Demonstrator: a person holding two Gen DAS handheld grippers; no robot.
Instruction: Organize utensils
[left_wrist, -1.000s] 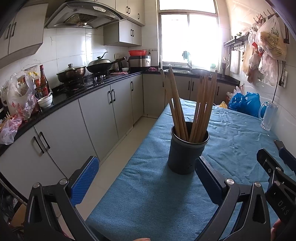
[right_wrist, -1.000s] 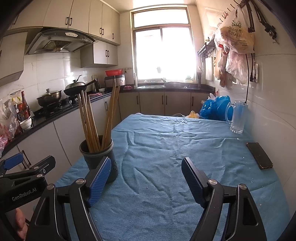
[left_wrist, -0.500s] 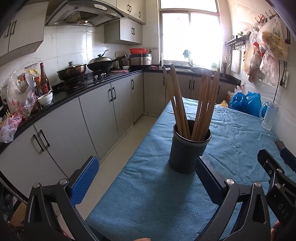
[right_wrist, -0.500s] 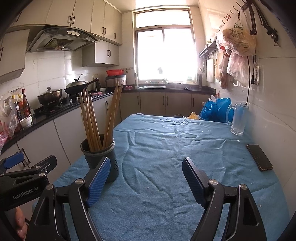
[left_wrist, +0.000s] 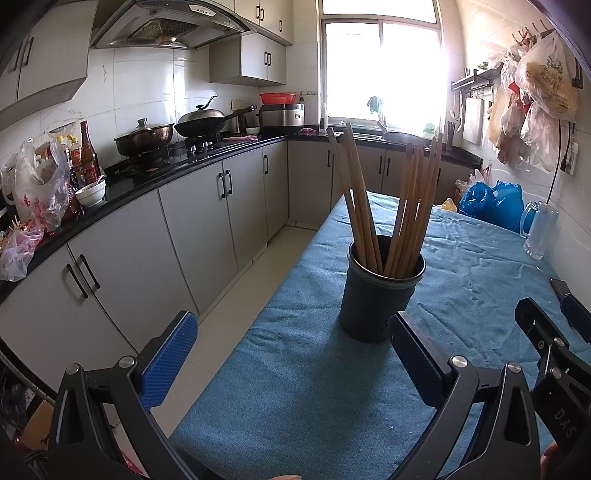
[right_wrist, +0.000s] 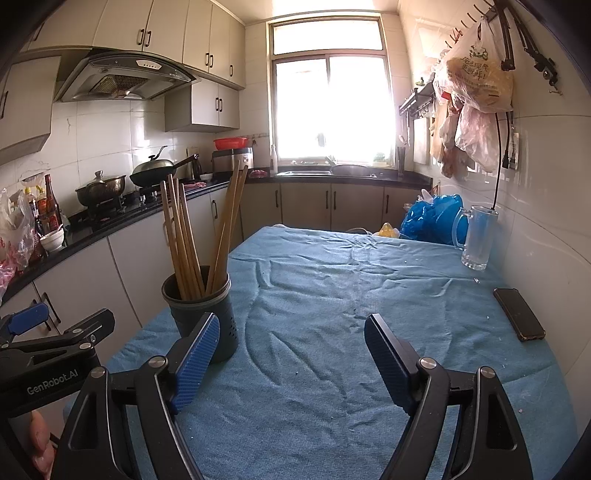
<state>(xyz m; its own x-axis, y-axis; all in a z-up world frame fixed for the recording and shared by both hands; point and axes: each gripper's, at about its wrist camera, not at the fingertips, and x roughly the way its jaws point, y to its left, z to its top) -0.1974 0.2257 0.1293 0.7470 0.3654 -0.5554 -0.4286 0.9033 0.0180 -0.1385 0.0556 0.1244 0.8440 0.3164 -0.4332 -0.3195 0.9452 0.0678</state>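
Two hand-held grippers: the left hand-held gripper (left_wrist: 291, 341) and the right hand-held gripper (right_wrist: 291, 349) both hang low over the near end of the desk (right_wrist: 369, 295), jaws spread wide, grasping nothing.
Chopsticks: a bundle of long wooden chopsticks (left_wrist: 384, 206) stands in a dark holder (left_wrist: 380, 295); tips down, tops fanned into two leaning groups, one left and one right.
Why they lean: the holder's mouth looks much wider than the bundle, so, as I judge it, the sticks fall against its rim instead of standing straight.
Holder: round, dark, matt, probably plastic; small holes dot its lower wall in the right wrist view (right_wrist: 201, 314). It stands upright near the left edge of the desk.
Relation to grippers: in the left wrist view the holder sits just ahead of the inner pad; in the right wrist view it is just beyond the left pad. Neither touches it, as far as I can tell.
Pads: blue, ribbed, rubbery faces on black frames, likely meant to grip thin smooth sticks.
Desk cover: blue cloth (left_wrist: 295, 387), coarse weave, creased into soft ridges; the holder could rock on it if nudged.
Task state: the utensils appear gathered already, with no loose sticks visible on the cloth.
Bystanders: a glass mug (right_wrist: 476, 236) and a dark phone (right_wrist: 519, 314) lie well apart on the right, by the wall.
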